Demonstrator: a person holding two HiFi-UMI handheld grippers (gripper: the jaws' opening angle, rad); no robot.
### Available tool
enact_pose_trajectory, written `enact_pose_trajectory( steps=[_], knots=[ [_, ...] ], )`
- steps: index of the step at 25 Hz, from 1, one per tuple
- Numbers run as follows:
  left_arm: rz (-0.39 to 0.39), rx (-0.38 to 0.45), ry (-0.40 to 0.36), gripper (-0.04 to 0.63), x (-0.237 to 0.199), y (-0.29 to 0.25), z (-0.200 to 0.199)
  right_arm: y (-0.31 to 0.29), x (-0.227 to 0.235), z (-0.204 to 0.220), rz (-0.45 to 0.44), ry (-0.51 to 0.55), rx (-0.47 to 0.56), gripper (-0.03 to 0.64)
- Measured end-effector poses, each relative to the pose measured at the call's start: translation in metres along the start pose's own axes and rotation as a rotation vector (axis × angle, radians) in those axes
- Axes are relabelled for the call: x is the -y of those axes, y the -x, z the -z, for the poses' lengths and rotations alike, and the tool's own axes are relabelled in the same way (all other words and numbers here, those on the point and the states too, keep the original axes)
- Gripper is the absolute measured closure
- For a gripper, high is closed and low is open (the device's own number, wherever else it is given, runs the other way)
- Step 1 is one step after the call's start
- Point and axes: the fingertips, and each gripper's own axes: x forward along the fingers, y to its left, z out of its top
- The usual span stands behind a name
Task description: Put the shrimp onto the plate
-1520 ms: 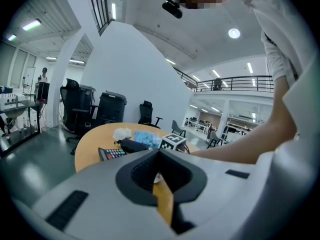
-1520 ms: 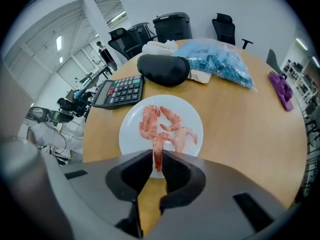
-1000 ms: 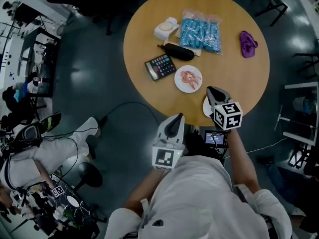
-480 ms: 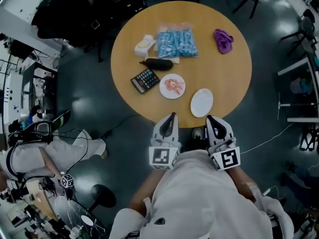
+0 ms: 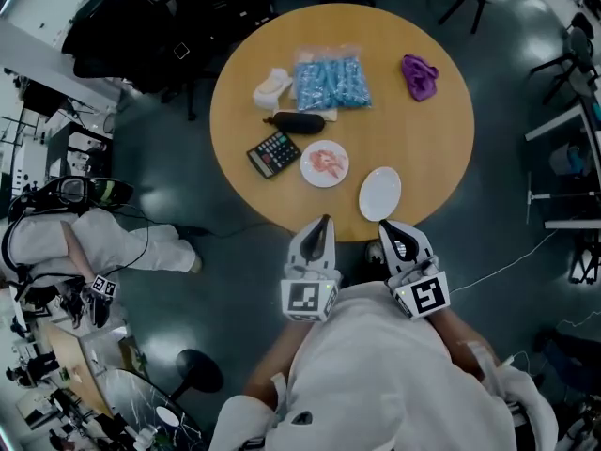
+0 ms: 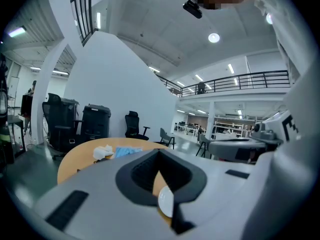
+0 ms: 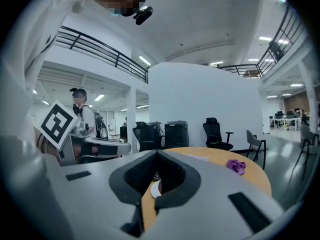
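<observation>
From where I stand, the left gripper (image 5: 323, 222) and the right gripper (image 5: 388, 227) hang with jaws closed on nothing just off the round table's (image 5: 427, 139) near edge, while the shrimp (image 5: 326, 162) lies on a small plate (image 5: 307, 171) between the calculator (image 5: 273, 152) and an empty white plate (image 5: 379, 194).

The left hand-held gripper (image 5: 323, 222) hung low in front of the person's chest, its tips pointing forward and away from the body. Its jaws were closed together with nothing gripped between them. The right hand-held gripper (image 5: 388, 226) sat near it, roughly parallel and angled slightly leftward, with its jaws likewise pressed together and empty. The 2 did not touch. The left marker cube (image 5: 310, 298) and right marker cube (image 5: 428, 296) faced upward at the rear ends. The left forearm (image 5: 266, 371) and right forearm (image 5: 458, 333) were bent, close against the torso.
</observation>
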Motion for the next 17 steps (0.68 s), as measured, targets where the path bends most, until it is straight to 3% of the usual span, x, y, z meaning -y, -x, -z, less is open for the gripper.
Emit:
enact_pose_trajectory(
  steps=[17],
  knots=[
    [0.016, -0.009, -0.007, 0.589, 0.0097, 0.0014, 0.0049, 0.0057, -0.0053, 0.0050, -0.026, 0.002, -0.010, 0.601]
  ],
)
